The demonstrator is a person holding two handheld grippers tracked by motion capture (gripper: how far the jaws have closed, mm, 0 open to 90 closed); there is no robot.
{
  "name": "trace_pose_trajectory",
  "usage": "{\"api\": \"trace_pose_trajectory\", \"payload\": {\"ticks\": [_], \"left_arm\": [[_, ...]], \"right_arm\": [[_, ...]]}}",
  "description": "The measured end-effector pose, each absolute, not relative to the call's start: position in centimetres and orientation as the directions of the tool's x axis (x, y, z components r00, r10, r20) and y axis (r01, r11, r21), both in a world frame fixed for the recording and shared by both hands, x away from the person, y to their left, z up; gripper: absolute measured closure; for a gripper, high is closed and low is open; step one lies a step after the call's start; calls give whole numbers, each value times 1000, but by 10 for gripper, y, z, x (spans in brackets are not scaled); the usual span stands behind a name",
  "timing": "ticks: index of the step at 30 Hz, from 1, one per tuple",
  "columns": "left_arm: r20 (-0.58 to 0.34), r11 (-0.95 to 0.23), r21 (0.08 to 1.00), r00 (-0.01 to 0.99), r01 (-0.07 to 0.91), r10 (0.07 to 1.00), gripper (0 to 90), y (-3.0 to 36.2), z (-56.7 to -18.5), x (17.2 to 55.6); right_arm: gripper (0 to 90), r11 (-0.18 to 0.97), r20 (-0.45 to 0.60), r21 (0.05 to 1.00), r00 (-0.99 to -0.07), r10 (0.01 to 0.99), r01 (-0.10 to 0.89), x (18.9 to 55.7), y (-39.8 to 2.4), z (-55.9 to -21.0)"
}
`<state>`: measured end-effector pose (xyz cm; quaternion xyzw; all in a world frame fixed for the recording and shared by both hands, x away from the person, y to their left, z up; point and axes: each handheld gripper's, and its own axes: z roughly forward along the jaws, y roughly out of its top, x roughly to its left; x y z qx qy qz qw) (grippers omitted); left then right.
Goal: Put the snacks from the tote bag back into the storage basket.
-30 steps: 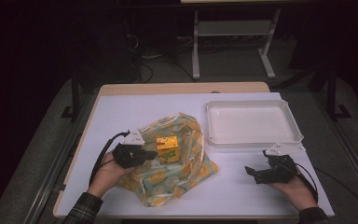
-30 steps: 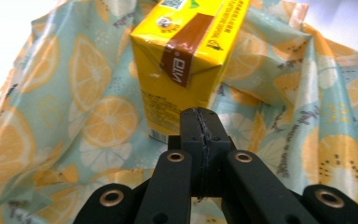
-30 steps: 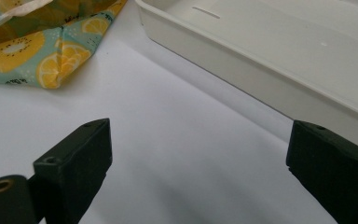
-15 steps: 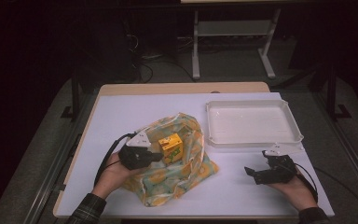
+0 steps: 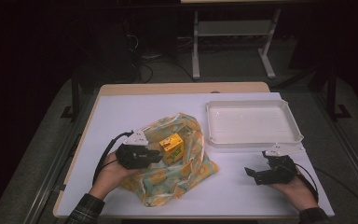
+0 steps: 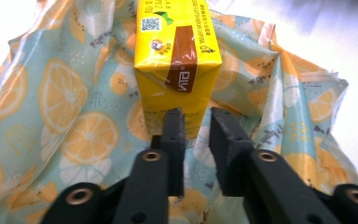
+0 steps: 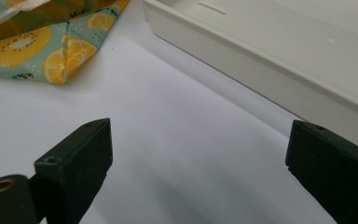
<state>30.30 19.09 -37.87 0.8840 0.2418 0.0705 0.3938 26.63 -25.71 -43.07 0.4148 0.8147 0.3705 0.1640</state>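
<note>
Now the left gripper [image 6: 196, 122] has its jaws parted a little, with a narrow gap between the pads; they have just been opening. Nothing sits between them. The carton [image 6: 177, 60] stands just past the tips, yellow with a brown band, and whether the left tip touches its lower edge I cannot tell. In the high view the left gripper [image 5: 156, 157] lies just left of the carton [image 5: 172, 147], which stands upright on the bag [image 5: 186, 175].

The right gripper [image 7: 198, 158] has jaws spread wide over bare table, holding nothing. In the high view the right gripper [image 5: 254, 173] rests near the front right of the table, well apart from the bag.

Versus a second ago: the left jaws were pressed together beside the carton, now slightly apart. The carton stays in about the same spot on the bag. The left hand shifted little. The right gripper is where it was.

Outward: the bag has a lemon print on pale teal and lies crumpled at centre front. The tray [image 5: 254, 138], white, sits to the right of it, near but apart. The table [image 5: 135, 112] has a white top with a wood edge at the far side. The room beyond is dark; a white frame [image 5: 233, 37] stands on the floor behind the table.
</note>
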Motion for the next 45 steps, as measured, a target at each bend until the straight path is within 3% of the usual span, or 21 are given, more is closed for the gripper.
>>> {"api": "trace_pose_trajectory", "payload": {"ticks": [3,7,9,17,24,45], "left_arm": [[-80,-563,731,868,385,490,562,194,-372,303],[-71,-567,729,865,385,497,493,194,-367,305],[-55,-581,719,864,382,500,395,192,-362,306],[-33,-607,695,860,386,509,277,181,-355,315],[-11,-623,684,860,379,511,221,167,-352,324],[4,-678,622,863,393,505,222,131,-367,342]], "right_arm": [[69,379,39,742,-601,799,552,266,-257,-430],[69,382,38,740,-601,798,554,266,-257,-430],[69,384,36,740,-603,797,552,267,-257,-431],[69,386,35,740,-605,796,551,266,-257,-431],[69,385,35,741,-604,796,551,266,-256,-431],[68,386,32,747,-608,793,542,266,-256,-431]]}}
